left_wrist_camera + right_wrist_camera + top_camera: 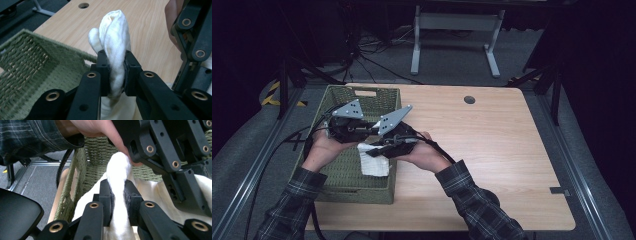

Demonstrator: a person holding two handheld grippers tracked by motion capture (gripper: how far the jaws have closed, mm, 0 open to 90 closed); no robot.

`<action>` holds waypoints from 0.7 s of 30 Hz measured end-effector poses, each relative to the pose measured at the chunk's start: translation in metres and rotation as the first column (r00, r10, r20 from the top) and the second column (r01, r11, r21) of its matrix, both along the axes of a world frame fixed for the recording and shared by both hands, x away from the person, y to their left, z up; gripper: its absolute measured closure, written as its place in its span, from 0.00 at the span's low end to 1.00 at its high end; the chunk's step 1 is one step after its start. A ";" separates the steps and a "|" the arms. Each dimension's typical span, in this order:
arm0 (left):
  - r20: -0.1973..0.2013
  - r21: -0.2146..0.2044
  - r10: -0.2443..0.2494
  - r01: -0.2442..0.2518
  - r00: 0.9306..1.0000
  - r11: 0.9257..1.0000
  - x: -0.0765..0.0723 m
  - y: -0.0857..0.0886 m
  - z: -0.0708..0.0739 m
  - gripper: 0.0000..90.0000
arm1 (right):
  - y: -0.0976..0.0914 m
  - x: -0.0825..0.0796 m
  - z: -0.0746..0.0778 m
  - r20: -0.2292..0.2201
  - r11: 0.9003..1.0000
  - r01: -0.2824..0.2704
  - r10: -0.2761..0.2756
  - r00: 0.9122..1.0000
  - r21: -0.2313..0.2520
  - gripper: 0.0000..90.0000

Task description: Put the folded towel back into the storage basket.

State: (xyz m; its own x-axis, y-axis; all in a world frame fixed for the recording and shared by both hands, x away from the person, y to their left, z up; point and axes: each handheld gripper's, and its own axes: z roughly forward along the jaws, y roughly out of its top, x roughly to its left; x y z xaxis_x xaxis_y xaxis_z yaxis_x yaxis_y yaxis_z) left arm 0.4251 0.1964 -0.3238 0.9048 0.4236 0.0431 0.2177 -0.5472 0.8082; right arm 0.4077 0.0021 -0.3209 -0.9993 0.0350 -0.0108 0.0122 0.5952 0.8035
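A white cloth (pixel 374 161) is held over the right edge of the green basket (pixel 343 172), which stands at the table's (pixel 492 150) left edge. The left gripper (pixel 116 72) is clenched on a bunched fold of the cloth. The right gripper (pixel 117 197) is clenched on another fold, just beside the left one.

Left claw (pixel 117 72) pinching white cloth (pixel 114 32) (bunched), green basket (pixel 30 65) beside
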 end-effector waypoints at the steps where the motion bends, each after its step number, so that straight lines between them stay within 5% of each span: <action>1: -0.005 -0.001 0.004 -0.004 1.000 1.000 -0.001 0.002 -0.002 0.87 | 0.002 0.000 -0.002 -0.002 1.000 0.001 -0.001 1.000 -0.002 0.89; 21: -0.040 0.015 -0.002 0.003 0.999 1.000 -0.002 0.001 -0.019 0.88 | 0.010 -0.004 -0.041 -0.057 0.999 -0.013 0.010 0.998 -0.051 0.84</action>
State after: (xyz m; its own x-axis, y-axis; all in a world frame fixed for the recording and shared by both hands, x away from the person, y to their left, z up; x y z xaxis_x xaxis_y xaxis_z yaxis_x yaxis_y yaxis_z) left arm 0.4228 0.1979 -0.3433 0.9069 0.4212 0.0134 0.2483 -0.5598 0.7905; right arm 0.4035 0.0116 -0.3622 -0.9987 0.0241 0.0439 0.0492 0.6360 0.7701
